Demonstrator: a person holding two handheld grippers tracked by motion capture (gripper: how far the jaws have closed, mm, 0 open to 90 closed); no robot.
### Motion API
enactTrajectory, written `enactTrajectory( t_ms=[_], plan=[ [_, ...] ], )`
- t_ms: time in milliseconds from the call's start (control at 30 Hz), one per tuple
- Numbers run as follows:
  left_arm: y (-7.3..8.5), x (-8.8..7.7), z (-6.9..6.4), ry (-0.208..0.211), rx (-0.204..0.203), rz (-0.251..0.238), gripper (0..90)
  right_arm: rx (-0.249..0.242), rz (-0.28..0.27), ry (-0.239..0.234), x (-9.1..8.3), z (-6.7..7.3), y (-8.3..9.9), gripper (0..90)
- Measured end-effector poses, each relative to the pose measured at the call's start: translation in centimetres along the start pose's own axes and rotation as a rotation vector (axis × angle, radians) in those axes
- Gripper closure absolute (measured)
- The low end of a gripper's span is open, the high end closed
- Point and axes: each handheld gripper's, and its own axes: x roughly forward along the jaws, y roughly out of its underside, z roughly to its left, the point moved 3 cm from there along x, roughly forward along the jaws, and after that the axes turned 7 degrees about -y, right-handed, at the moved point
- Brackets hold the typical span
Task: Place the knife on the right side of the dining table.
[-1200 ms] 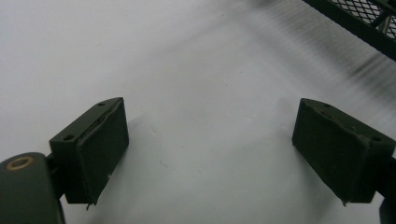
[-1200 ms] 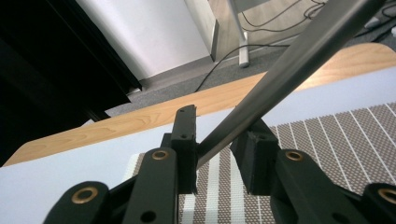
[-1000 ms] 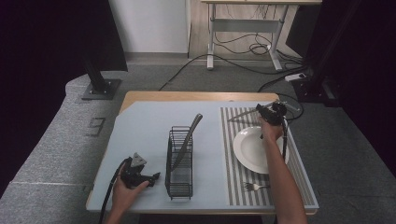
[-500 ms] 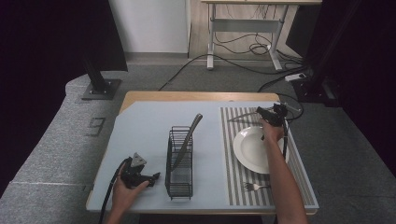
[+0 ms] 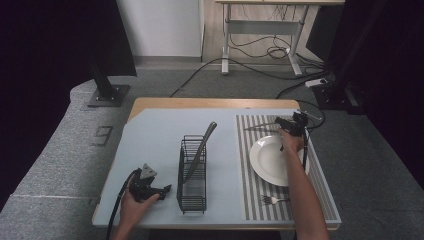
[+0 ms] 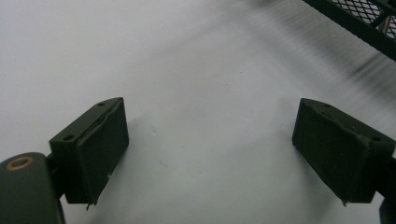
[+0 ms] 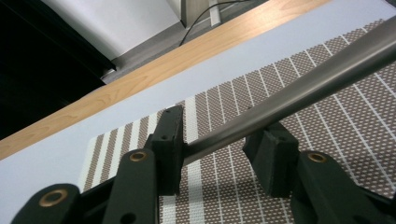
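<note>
Steel utensil handle (image 7: pixel 299 88) slanted above striped placemat (image 7: pixel 327 140) (end hidden).

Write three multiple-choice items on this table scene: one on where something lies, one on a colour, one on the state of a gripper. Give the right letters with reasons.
1. Where does the fork lie?
A. in the wire rack
B. on the striped mat, nearer the person than the plate
C. on the plate

2. What colour is the plate?
A. white
B. black
C. blue

3. How does the left gripper stand?
A. shut on a spoon
B. open, with nothing between its fingers
C. shut on the rack

Answers: 1 B, the fork rests on the striped mat below the plate in the high view. 2 A, the plate shows white against the brown stripes. 3 B, the left gripper view shows bare table between the wide-set fingers.
</note>
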Motion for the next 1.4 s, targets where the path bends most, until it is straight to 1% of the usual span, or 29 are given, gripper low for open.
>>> enactTrajectory(
  t_ms=[233,433,500,533,633,667,700,767,800,867,967,1000,1033,1100,1167,1200,1233,1300,1333,1367,1400],
  plan=[
    [0.0,0.0,0.0,0.0,0.0,0.0,10.2,0.002,0.007,0.026,0.2,-0.2,0.2,55.1],
    [0.0,0.0,0.0,0.0,-0.001,0.0,10.1,-0.012,0.014,0.048,0.2,-0.1,0.1,53.5],
    [0.0,0.0,0.0,0.0,0.0,0.0,10.2,-0.008,0.022,0.059,0.3,-0.1,0.1,52.2],
    [0.0,0.0,0.0,0.0,0.0,0.0,10.1,-0.008,0.036,0.066,0.3,-0.1,0.2,51.0],
    [0.0,0.0,0.0,0.0,-0.001,0.0,10.1,-0.016,0.051,0.073,0.5,-0.1,0.2,49.7],
    [0.0,0.0,0.0,0.0,0.0,0.0,10.1,-0.025,0.06,0.075,0.5,-0.1,0.3,49.5],
    [0.0,0.0,0.0,0.0,0.0,0.0,10.1,-0.042,0.068,0.082,0.6,0.0,0.3,49.4],
    [0.0,0.0,0.0,0.0,0.0,-0.001,10.2,-0.068,0.084,0.124,0.7,0.1,0.3,49.2],
    [0.0,0.0,0.0,-0.001,0.0,-0.001,10.2,-0.068,0.089,0.138,0.7,0.0,0.3,49.9],
    [0.0,0.0,0.0,-0.001,0.001,-0.001,10.2,-0.052,0.086,0.146,0.7,-0.2,0.3,49.8],
    [0.0,0.0,0.0,-0.001,0.0,-0.001,10.2,-0.058,0.104,0.17,0.5,-0.4,0.2,49.1],
    [0.0,0.0,0.0,-0.001,0.0,-0.001,10.2,-0.052,0.109,0.175,0.4,-0.5,0.1,48.4],
    [0.0,0.0,0.0,-0.001,0.0,-0.001,10.2,-0.052,0.104,0.178,0.3,-0.6,0.0,48.1],
    [0.0,0.0,0.0,-0.001,0.0,-0.001,10.2,-0.086,0.088,0.184,-0.1,-0.6,-0.4,47.5],
    [0.0,0.0,0.0,-0.001,0.0,-0.001,10.2,-0.152,0.089,0.189,-0.4,-0.4,-0.9,45.7],
    [0.0,0.0,0.0,-0.001,0.0,-0.001,10.2,-0.152,0.089,0.189,-0.4,-0.4,-0.9,45.7],
    [0.0,0.0,0.0,0.0,0.0,0.0,10.2,-0.223,0.127,0.197,-0.3,-0.1,-1.3,44.9],
    [0.0,0.0,0.0,0.0,0.0,0.0,10.2,-0.259,0.14,0.188,-0.1,0.1,-1.5,44.7],
    [0.0,0.0,0.0,-0.001,0.0,-0.001,10.2,-0.282,0.153,0.197,0.1,0.2,-1.6,44.7],
    [0.0,0.0,0.0,-0.001,0.0,0.0,10.2,-0.294,0.16,0.201,0.2,0.2,-1.7,44.7],
    [0.0,0.0,0.0,0.0,0.0,-0.001,10.2,-0.306,0.179,0.203,0.5,0.1,-1.7,44.7]
  ],
)
